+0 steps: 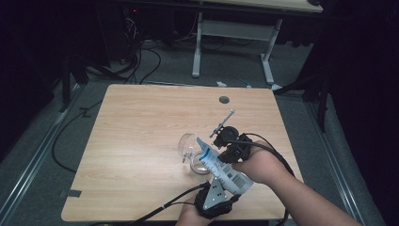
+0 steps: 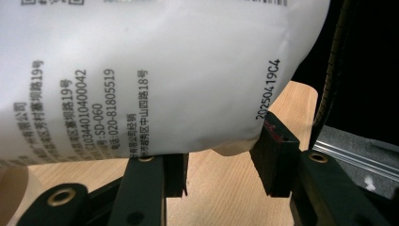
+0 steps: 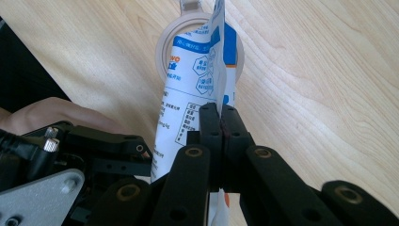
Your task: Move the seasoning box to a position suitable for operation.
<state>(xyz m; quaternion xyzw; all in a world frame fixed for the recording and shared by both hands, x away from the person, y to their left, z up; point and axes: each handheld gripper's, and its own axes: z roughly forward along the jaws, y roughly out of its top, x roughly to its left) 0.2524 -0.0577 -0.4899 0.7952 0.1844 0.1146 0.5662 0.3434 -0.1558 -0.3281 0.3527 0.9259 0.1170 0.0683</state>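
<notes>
high view: pouch [image 1: 225,169] tilted over glass jar [image 1: 194,157] near table [image 1: 141,141] front edge. left gripper [image 2: 219,165] view: jaws parted, pouch bottom resting between. right gripper [image 3: 221,125] view: jaws clamped on pouch edge. pouring step, judged; next needs steeper tilt.

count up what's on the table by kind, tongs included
white and blue pouch: 1
clear glass container with a round opening, under the pouch's top end: 1
hand-held tongs: 2, the left tongs and the right tongs
total: 4
</notes>
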